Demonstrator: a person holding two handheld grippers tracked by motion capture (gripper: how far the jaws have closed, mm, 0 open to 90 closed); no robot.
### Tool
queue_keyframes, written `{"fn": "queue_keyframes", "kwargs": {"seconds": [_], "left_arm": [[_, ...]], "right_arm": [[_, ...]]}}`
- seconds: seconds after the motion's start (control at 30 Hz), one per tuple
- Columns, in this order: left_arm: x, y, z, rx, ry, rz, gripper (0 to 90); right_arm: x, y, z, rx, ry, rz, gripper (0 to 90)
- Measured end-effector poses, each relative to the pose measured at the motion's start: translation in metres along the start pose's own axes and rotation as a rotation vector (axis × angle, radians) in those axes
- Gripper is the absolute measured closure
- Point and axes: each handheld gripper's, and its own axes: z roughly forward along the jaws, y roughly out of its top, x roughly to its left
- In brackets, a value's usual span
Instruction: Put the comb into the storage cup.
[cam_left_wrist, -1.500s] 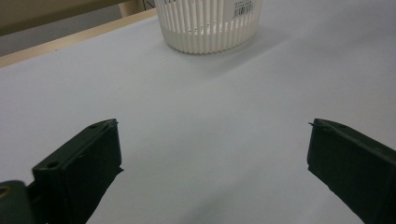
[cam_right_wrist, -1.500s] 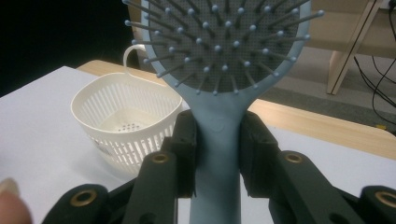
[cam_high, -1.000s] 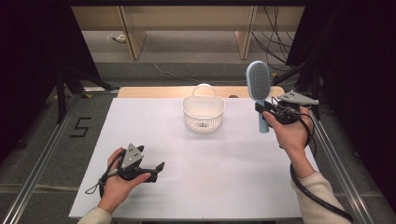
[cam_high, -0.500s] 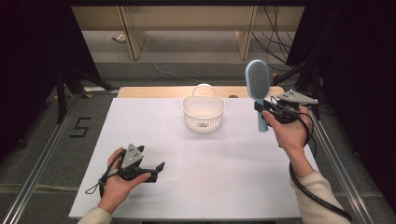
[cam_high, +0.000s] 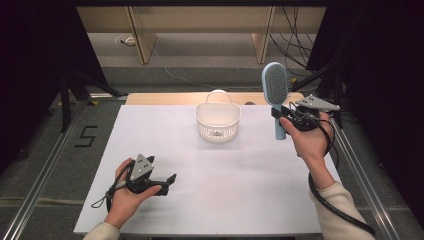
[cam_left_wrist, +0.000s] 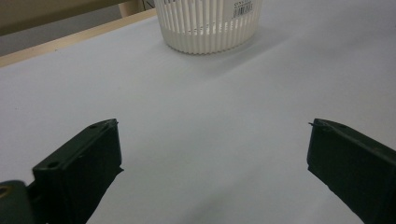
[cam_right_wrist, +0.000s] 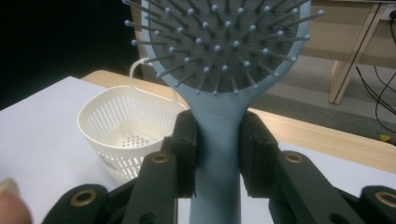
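Your right claw (cam_high: 283, 118) is pinching the pale blue hairbrush (cam_high: 275, 87) by the neck of its handle, at the far right of the white table (cam_high: 240, 200). In the right gripper view the two black jaws press on either side of the handle just below the head, and the bristles face that camera. From above, the brush stands upright, head up, with the lower end of its handle hanging below the claw, clear of the table top. Your right hand (cam_high: 310, 142) is raised over the table's right edge, and the cable trails down past your sleeve.

The white slatted basket (cam_high: 217, 120) sits on the table at the far middle, left of the brush and apart from it, its thin loop handle standing up at the far side.

Your left claw (cam_high: 170, 180) is spread wide with nothing between the jaws. Your left hand (cam_high: 127, 192) holds it low at the near left of the table, well apart from the basket, which the left gripper view shows ahead of the jaws.
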Motion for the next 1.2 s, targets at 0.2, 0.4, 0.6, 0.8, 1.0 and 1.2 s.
{"fn": "queue_keyframes", "kwargs": {"seconds": [0.2, 0.4, 0.6, 0.8, 1.0, 1.2], "left_arm": [[0.0001, 0.0000, 0.0000, 0.000, 0.000, 0.000, 2.5], [0.0000, 0.0001, -0.0001, 0.000, -0.001, 0.000, 2.6], [0.0000, 0.0001, -0.0002, 0.000, 0.000, 0.000, 2.6], [0.0001, 0.0001, -0.0002, 0.000, 0.000, 0.000, 2.6], [0.0001, 0.0002, -0.0003, 0.000, 0.000, 0.000, 2.6], [0.0003, 0.0003, -0.0005, -0.001, 0.001, 0.000, 2.6]], "right_arm": [[0.0012, 0.0008, 0.0013, -0.003, 0.004, -0.002, 70.9], [0.0026, 0.0017, 0.0022, -0.007, 0.005, -0.004, 70.9], [0.0033, 0.0025, 0.0027, -0.011, 0.005, -0.005, 70.9], [0.0039, 0.0032, 0.0040, -0.015, 0.003, -0.006, 70.9], [0.0044, 0.0040, 0.0053, -0.019, 0.000, -0.010, 70.9], [0.0054, 0.0054, 0.0060, -0.026, 0.002, -0.011, 70.9]]}}
